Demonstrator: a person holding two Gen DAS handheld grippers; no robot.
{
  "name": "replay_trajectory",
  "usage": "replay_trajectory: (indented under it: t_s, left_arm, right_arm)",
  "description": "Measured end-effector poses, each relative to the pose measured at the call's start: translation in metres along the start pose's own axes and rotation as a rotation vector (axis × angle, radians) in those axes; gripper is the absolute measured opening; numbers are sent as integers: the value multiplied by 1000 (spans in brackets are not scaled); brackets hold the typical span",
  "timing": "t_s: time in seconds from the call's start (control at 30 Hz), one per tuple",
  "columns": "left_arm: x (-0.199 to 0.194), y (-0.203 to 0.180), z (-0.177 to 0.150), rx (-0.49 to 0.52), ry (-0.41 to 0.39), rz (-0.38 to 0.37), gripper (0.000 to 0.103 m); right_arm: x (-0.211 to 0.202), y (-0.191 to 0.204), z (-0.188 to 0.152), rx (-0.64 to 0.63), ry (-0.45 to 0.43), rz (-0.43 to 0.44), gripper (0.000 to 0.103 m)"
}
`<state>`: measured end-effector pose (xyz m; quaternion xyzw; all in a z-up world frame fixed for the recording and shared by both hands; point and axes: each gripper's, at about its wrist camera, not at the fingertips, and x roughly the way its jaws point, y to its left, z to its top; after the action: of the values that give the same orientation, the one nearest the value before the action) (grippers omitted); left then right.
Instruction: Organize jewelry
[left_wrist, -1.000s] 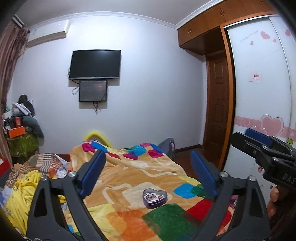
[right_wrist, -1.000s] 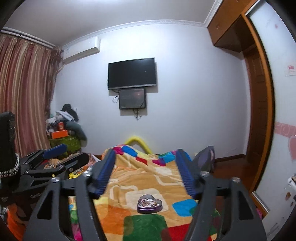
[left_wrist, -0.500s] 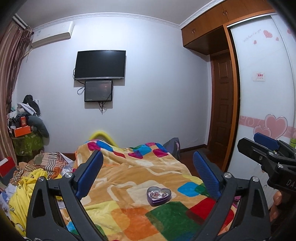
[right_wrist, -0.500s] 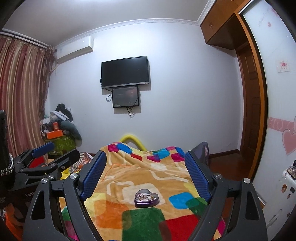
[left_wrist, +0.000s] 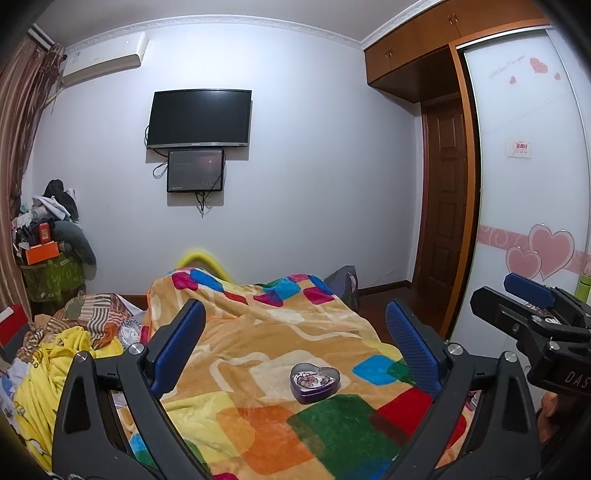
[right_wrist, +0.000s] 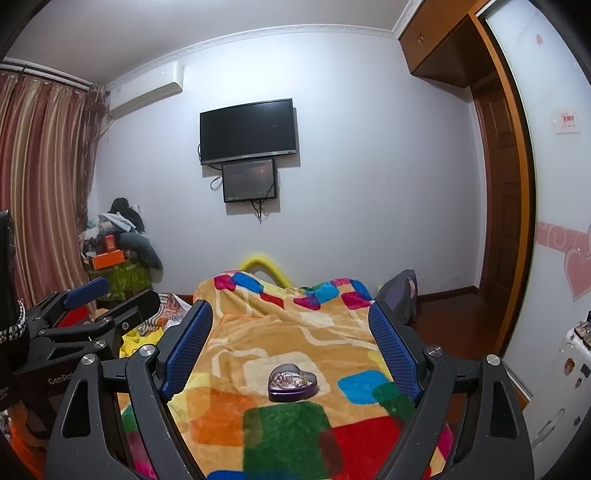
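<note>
right gripper wide open (empty), level above heart tin, left gripper likewise

Fleece blanket: orange-tan ground, cream lines, patches of green, red, blue, magenta, orange, yellow. Heart-shaped metal tin: purple wall, silvery inside. Gripper finger pads: blue, on black frames. Curtain: red-brown and beige stripes. Crumpled cloth: yellow. Wardrobe panel: white, pink hearts.
</note>
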<state>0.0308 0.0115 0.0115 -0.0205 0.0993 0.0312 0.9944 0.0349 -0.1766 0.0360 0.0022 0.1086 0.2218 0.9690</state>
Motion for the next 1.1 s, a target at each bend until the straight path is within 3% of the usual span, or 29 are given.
replay_trajectory:
  t_s: [1.1]
  left_arm:
    - [1, 4, 2, -36, 1, -10, 102]
  right_arm:
    - [-2, 2, 4, 6, 15, 14, 84]
